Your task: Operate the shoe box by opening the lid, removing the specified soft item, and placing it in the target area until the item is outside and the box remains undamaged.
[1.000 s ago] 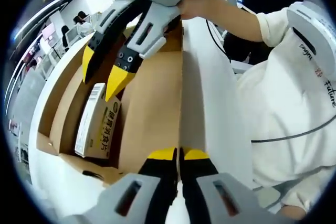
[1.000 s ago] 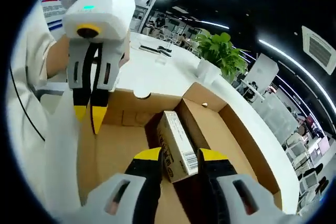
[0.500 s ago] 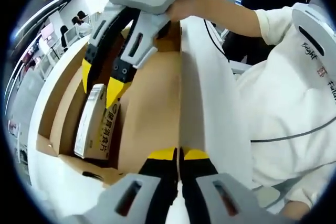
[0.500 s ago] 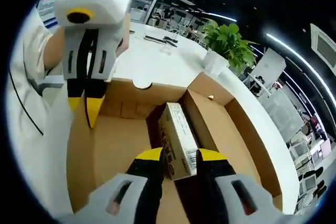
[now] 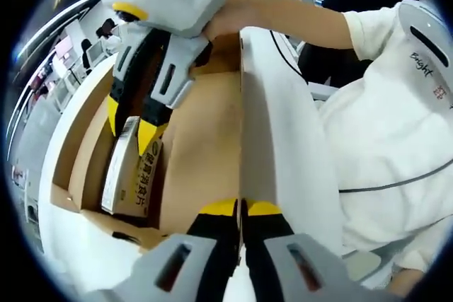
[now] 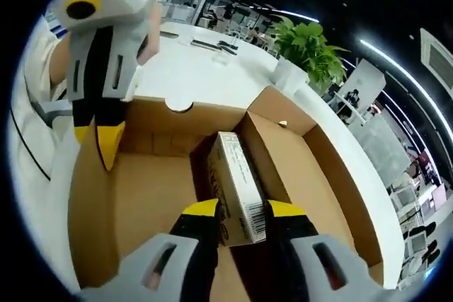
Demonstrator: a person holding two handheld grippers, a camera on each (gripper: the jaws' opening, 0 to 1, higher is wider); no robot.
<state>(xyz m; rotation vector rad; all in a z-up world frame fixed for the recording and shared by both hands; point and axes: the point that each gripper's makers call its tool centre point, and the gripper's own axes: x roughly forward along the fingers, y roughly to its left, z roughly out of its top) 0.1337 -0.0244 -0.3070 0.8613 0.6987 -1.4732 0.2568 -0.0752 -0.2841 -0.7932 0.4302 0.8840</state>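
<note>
- In the left gripper view, the left gripper (image 5: pixel 242 208) is sitting at six o'clock with its yellow tips pressed together on the edge of the open lid (image 5: pixel 279 139), pinning the lid back.
- At ten o'clock there, the right gripper (image 5: pixel 132 126) is reaching down into the shoe box (image 5: pixel 78 125), its jaws straddling the top of the small carton (image 5: pixel 131 175) standing on edge inside.
- In the right gripper view, the right gripper (image 6: pixel 237 210) is at six o'clock, jaws partly apart with the small carton (image 6: pixel 237 185) between them; whether they are already pinching it I cannot tell.
- The left gripper (image 6: pixel 102 139) is showing at ten o'clock, on the lid.
- To do this step well: squeezing the carton's broad faces squarely, lifting straight up clear of the cardboard walls, keeping the lid pinned.
- The box is resting on a white table (image 6: pixel 205 76); a potted plant (image 6: pixel 308 47) is standing at one o'clock, and shelving and ceiling lights are lying beyond.
</note>
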